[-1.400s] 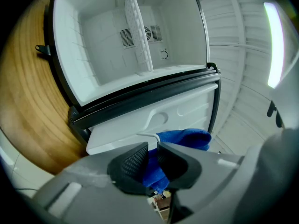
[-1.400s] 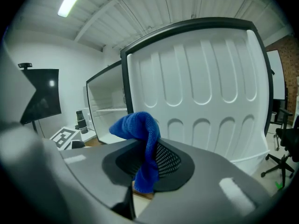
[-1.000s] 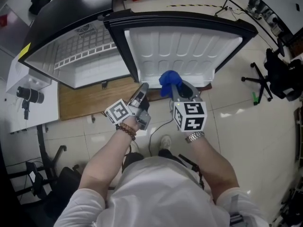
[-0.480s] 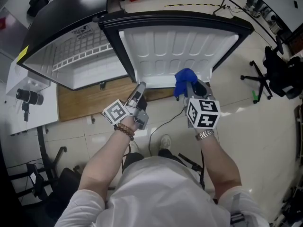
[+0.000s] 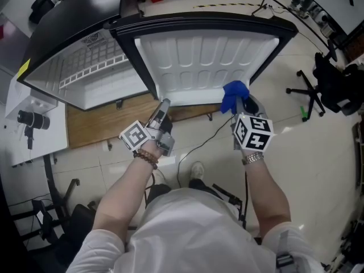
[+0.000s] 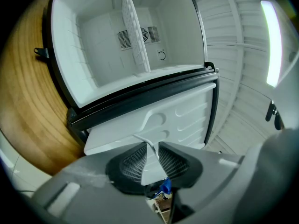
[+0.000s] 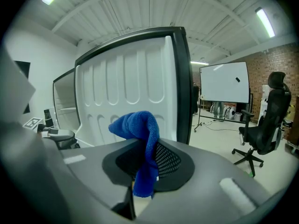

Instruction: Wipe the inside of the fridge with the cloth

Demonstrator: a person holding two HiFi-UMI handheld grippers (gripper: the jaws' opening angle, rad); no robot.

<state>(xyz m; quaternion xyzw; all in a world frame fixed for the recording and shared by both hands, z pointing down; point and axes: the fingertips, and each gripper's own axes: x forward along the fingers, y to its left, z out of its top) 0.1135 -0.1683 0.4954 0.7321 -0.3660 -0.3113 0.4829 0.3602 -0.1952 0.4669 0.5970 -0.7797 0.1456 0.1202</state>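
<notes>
Both grip: my right claw (image 5: 242, 106) pinches the cloth (image 5: 234, 92), centre right; left claw (image 5: 163, 107), just closing, nips the door (image 5: 199, 61) edge; fridge (image 5: 96, 75) seemingly unwiped.

A pale tiled floor (image 5: 324, 152) carries everything here. On it lies a wooden board (image 5: 96, 124) (whether it sits flat or is raised a little cannot be told). The fridge (image 5: 85, 73) stands on that board, its door (image 5: 205, 61) swung open over the tiles. A thin black cable (image 5: 196, 147) snakes across the floor near a shoe (image 5: 197, 169). To the right, a black office chair (image 5: 307, 92) rests on its star base. At the left, a white tabletop (image 5: 34, 138) bears a black camera (image 5: 31, 117).
</notes>
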